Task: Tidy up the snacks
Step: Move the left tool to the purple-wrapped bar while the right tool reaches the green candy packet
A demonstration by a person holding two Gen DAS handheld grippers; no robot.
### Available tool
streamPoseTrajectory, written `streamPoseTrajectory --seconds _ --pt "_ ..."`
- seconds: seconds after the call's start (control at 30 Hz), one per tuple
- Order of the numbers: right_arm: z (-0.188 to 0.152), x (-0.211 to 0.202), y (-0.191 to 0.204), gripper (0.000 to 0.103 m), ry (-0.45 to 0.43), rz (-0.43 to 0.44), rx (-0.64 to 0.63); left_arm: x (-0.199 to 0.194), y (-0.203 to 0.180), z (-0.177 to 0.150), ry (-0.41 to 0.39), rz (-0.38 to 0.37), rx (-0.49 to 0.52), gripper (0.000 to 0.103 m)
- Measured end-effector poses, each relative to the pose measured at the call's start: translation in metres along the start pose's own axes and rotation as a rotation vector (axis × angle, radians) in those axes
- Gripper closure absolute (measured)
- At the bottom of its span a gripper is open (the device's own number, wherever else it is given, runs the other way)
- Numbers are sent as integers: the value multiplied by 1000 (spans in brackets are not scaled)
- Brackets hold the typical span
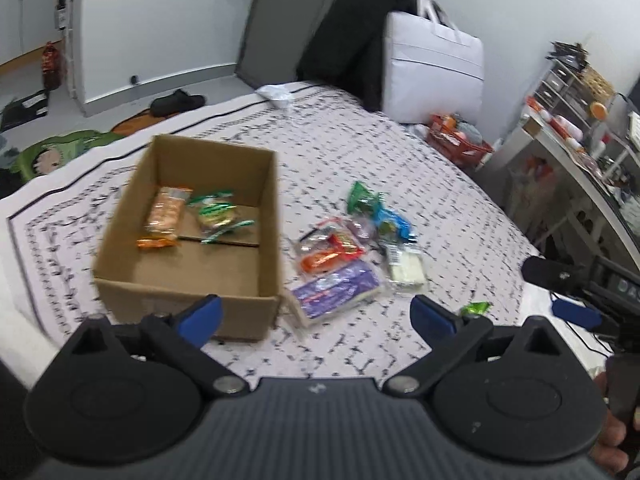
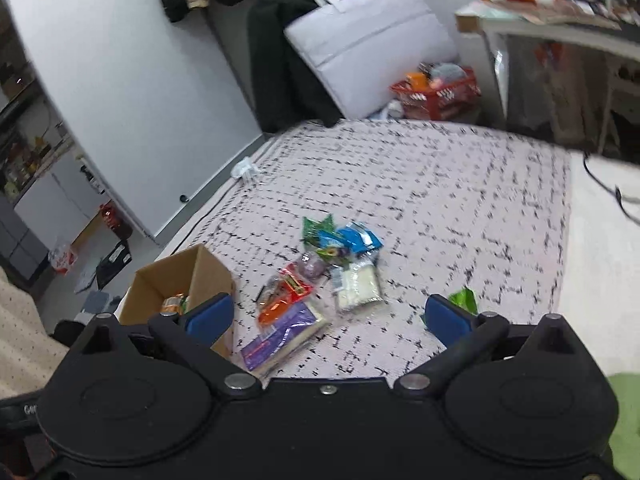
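We're hovering both empty, wide-open claws, left gripper and right gripper; we're aiming squarely at purple packet, then cardboard box.

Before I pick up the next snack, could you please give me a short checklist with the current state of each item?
1. Left tool open and holding nothing: ok.
2. Right tool open and holding nothing: ok.
3. Cardboard box open on top with bare floor left beside the orange pack and green-wrapped snack: ok.
4. Snack pile in view on the bedspread, right of the box: ok.
5. Purple pack, nearest in the pile, lying free of the others: not ok, the orange wrapper seems to overlap it.
6. Stray green wrapper by the right tool: ok, lies alone.
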State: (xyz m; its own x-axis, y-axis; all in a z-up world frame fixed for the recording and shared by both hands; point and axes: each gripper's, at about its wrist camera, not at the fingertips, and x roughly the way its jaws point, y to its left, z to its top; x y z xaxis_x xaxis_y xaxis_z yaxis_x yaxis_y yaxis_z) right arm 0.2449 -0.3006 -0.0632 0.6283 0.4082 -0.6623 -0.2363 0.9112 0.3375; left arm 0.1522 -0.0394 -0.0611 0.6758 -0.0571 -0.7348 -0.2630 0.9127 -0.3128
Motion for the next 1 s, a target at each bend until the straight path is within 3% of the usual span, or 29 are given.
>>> streamPoseTrajectory --seconds 0.17,0.43,0.6,0.8,1.0 --pt "-5 13 -25 1 27 12 126 15 -17 -1 -3 -18 44 9" --pt "-6 25 -46 6 38 17 216 45 -37 0 25 -28 98 24" --pt "-8 40 -67 20 77 10 312 66 -46 2 46 -18 124 32" --pt "-8 53 -83 27 62 -27 371 94 -55 6 87 -20 140 39" --pt "-11 74 -96 38 105 -45 428 120 -62 7 129 -18 161 44"
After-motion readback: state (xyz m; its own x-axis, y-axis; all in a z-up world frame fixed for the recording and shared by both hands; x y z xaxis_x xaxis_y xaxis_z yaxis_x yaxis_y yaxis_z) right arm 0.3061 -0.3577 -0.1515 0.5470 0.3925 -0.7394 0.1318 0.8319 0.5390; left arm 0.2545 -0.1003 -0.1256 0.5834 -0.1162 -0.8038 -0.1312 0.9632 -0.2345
